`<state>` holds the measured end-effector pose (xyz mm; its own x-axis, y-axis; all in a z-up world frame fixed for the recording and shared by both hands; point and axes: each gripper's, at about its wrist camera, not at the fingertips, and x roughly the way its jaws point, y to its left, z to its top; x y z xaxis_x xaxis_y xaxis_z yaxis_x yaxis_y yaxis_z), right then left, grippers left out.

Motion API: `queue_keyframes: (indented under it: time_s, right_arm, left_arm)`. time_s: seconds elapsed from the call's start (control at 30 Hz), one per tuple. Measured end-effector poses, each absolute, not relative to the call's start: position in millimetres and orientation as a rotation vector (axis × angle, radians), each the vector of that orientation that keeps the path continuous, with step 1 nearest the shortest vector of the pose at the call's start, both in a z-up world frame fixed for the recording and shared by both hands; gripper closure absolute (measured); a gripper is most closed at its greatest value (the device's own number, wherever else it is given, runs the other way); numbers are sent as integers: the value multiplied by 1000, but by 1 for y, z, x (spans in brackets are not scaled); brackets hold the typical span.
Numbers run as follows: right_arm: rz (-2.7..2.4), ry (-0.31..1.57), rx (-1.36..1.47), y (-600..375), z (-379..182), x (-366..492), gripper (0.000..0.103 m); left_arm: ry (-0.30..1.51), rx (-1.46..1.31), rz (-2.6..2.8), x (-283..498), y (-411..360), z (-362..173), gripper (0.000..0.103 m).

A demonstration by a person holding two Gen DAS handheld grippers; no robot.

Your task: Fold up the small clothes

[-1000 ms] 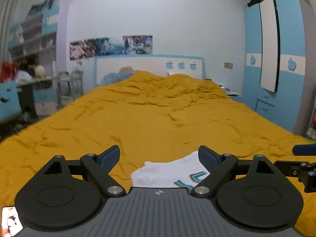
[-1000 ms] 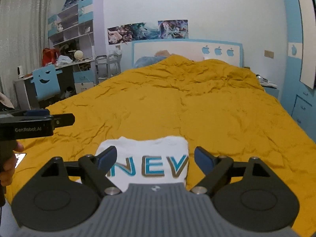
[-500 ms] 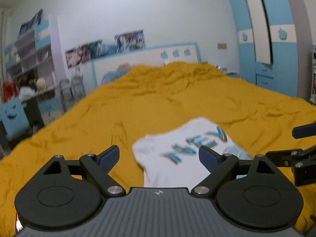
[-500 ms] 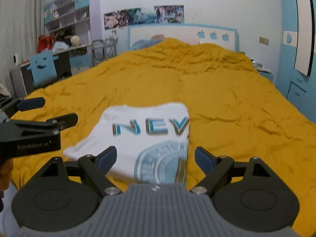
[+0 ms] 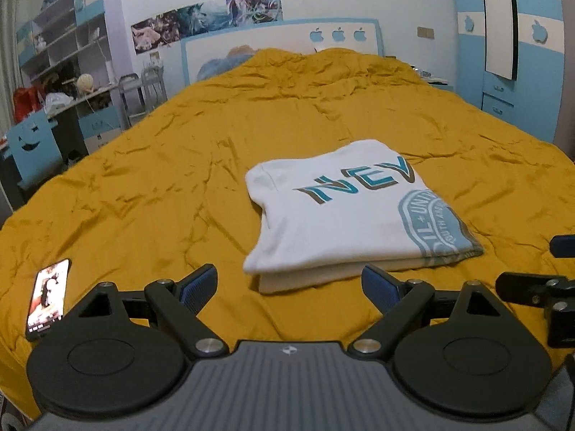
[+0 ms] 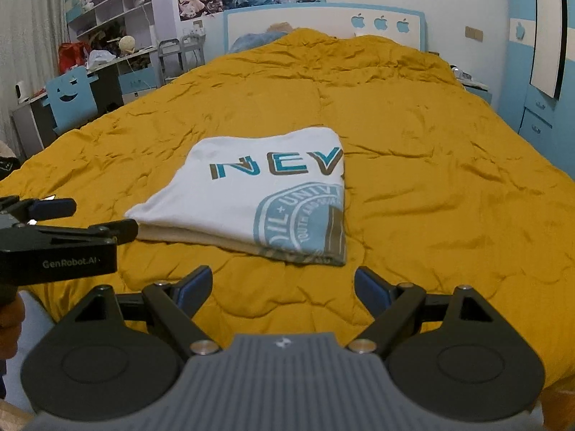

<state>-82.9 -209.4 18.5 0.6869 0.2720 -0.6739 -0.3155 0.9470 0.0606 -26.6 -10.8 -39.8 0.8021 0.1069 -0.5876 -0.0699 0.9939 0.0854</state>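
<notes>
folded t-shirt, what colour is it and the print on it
White folded t-shirt, teal lettering with brown shadow and a light blue round stamp; clearest in the right wrist view.

I see a white T-shirt (image 5: 345,212) (image 6: 251,194) folded into a flat rectangle, print side up: teal letters "NEV" with brown shadow above part of a round teal seal. It lies on the bed's mustard-yellow duvet (image 5: 179,179) (image 6: 431,179), near the foot end, layered edges facing me.

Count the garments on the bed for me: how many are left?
1: a folded white T-shirt lies mid-bed on the yellow quilt, ahead of both open grippers. No others show.
</notes>
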Motion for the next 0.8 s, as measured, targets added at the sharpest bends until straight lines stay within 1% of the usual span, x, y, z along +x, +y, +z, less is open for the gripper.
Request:
queue_keyframes:
  time_s: [0.8]
  right_arm:
    - [342, 758, -52, -208, 13, -86, 21]
  left_arm:
    - [636, 64, 89, -29, -16, -41, 0]
